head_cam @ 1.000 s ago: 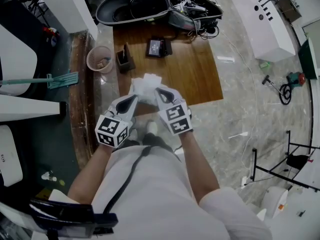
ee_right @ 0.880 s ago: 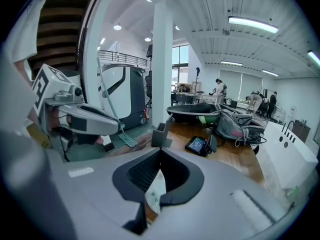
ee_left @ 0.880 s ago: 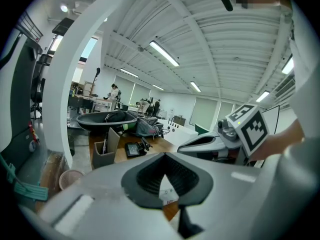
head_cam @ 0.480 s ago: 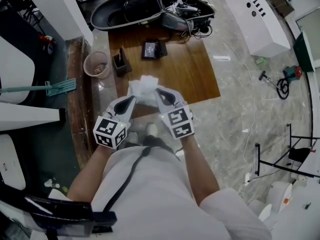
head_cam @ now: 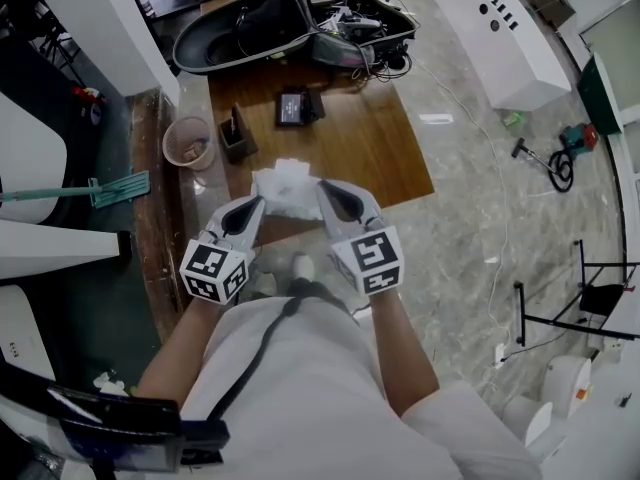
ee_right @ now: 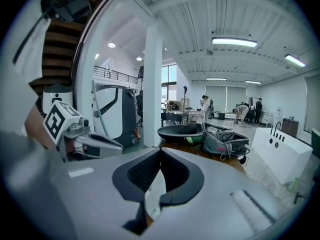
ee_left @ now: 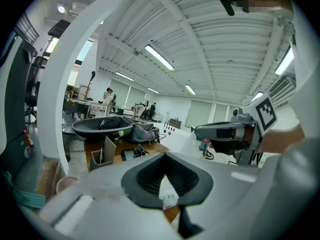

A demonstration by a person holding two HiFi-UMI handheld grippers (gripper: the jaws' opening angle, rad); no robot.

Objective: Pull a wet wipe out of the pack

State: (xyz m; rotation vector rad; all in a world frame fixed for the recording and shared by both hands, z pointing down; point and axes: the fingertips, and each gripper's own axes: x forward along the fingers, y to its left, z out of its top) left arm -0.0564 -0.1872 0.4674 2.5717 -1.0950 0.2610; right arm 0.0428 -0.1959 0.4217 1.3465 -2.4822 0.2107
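In the head view a white crumpled bundle, the wet wipe pack with a wipe, hangs in the air between both grippers above the table's near edge. My left gripper meets it from the left and my right gripper from the right. The left gripper view shows my left gripper shut on a white printed flap of the pack. In the right gripper view my right gripper is shut on a thin white sheet, the wet wipe. Each gripper also appears in the other's view, close by.
A wooden table carries an open black case full of cables, a small black device and a pen holder. A pink bin and a mop are at the left. A white cabinet stands at the right.
Both grippers keep their hold on the white bundle. The right gripper has drifted slightly right and toward the body, and the head view has shifted a little.
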